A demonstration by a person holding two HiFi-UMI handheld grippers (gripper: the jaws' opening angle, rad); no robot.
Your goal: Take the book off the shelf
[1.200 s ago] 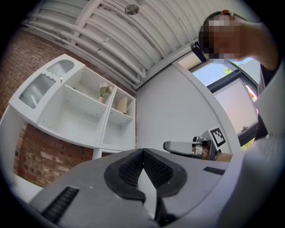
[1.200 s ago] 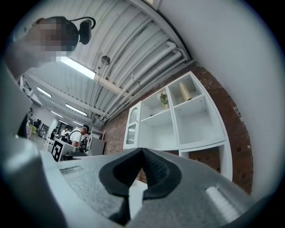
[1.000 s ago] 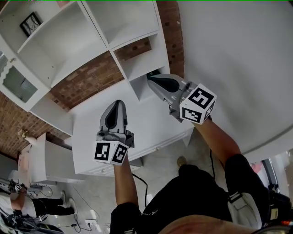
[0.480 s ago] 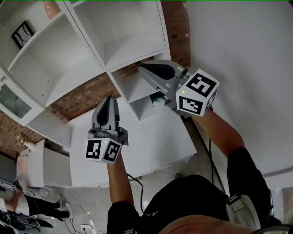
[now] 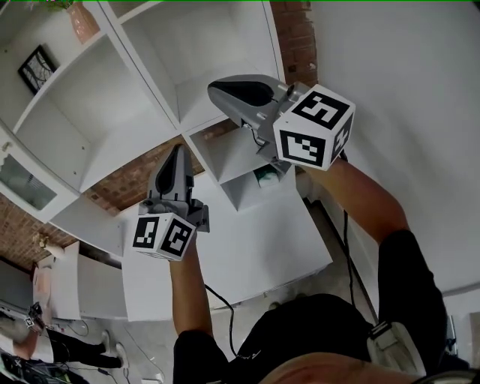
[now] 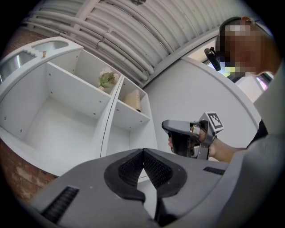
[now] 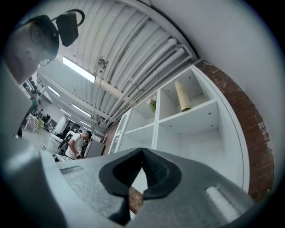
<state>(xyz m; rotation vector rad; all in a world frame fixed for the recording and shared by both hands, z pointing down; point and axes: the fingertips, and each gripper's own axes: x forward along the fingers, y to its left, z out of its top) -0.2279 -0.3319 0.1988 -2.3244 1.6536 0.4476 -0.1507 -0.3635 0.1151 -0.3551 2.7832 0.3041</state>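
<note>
Two hand-held grippers are being held up before a white shelf unit [image 5: 161, 90], on bare forearms [image 5: 184, 289] reaching up from the person at 6 o'clock of the head view. The left hand-held gripper [image 5: 178, 152] is pointing toward 12 o'clock at the front edge of a board, its jaws lying together with nothing between them. The right hand-held gripper [image 5: 217, 91] is sitting higher, at 2 o'clock from the left one, and is pointing toward 9 o'clock across the front of a compartment. Its jaws are also pressing together on nothing. The book [image 5: 264, 178] is showing only as a greenish-white edge in the small low compartment, at 7 o'clock from the right one's marker cube [image 5: 311, 127], and neither tool is touching it. Higher up, a pink vase [image 5: 81, 21] is standing in a compartment at 11 o'clock, a potted plant [image 6: 107, 79] is standing in the compartment beside it, and a dark picture frame [image 5: 36, 66] is sitting in one at 10 o'clock.
</note>
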